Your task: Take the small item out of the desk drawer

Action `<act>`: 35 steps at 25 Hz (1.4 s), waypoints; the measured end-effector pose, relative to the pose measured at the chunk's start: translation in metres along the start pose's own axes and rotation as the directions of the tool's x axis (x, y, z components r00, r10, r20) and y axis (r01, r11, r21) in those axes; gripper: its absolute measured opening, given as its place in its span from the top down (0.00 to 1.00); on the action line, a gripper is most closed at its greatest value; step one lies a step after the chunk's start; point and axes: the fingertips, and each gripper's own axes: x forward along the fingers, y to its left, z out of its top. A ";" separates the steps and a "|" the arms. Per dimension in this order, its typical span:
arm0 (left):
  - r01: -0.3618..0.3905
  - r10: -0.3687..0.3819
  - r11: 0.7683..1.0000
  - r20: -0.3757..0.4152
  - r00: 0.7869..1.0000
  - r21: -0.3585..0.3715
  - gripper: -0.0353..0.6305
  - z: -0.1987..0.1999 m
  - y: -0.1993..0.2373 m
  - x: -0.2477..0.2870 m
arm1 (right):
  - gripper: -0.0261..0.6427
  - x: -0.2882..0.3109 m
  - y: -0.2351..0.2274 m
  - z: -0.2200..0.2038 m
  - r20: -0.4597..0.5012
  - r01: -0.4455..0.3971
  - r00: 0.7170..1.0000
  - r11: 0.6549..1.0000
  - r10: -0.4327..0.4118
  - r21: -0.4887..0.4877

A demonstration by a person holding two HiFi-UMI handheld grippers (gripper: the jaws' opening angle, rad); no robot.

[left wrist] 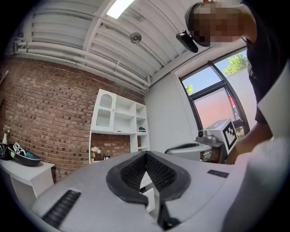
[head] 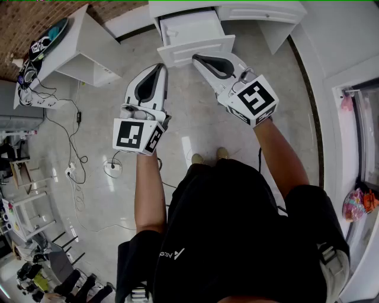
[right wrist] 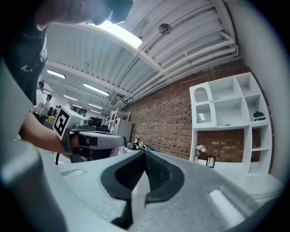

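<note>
In the head view the white desk [head: 249,9] stands at the top, and its drawer [head: 192,32] is pulled open. The drawer's inside looks white and I see no small item in it. My left gripper [head: 159,67] hovers just below and left of the drawer front, its jaws shut on nothing. Close under the drawer front's right part is my right gripper [head: 198,58], also shut and empty. In the left gripper view the dark pads [left wrist: 146,155] meet at the tip. The right gripper view shows its pads [right wrist: 145,156] pressed together too. Both point up and level, away from the drawer.
A white side table [head: 89,47] at the upper left carries a dark round object [head: 50,32]. Cables [head: 71,118] and a power strip [head: 112,167] lie on the floor at the left. A white shelf unit [left wrist: 118,127] stands against a brick wall. My feet [head: 207,157] are below the drawer.
</note>
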 end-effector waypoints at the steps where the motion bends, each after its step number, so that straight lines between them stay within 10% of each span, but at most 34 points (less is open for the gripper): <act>1: 0.000 0.000 1.000 -0.004 1.000 0.008 0.95 0.001 -0.002 -0.004 | 0.96 -0.005 -0.001 0.000 0.006 -0.009 1.000 1.000 0.009 0.012; 11: -0.126 0.126 0.992 -0.022 0.992 -0.013 0.95 -0.007 0.035 -0.060 | 0.94 -0.069 -0.047 -0.026 0.000 0.093 0.996 0.987 -0.093 0.128; 25: -0.137 0.139 0.990 -0.047 0.989 0.038 0.95 -0.013 0.003 0.018 | 0.95 -0.057 -0.099 -0.027 0.063 0.027 0.997 0.994 -0.034 0.106; 35: -0.149 0.151 0.987 -0.034 0.988 0.061 0.95 -0.027 0.081 0.061 | 0.95 0.017 -0.155 -0.056 -0.006 0.028 1.000 0.996 -0.028 0.082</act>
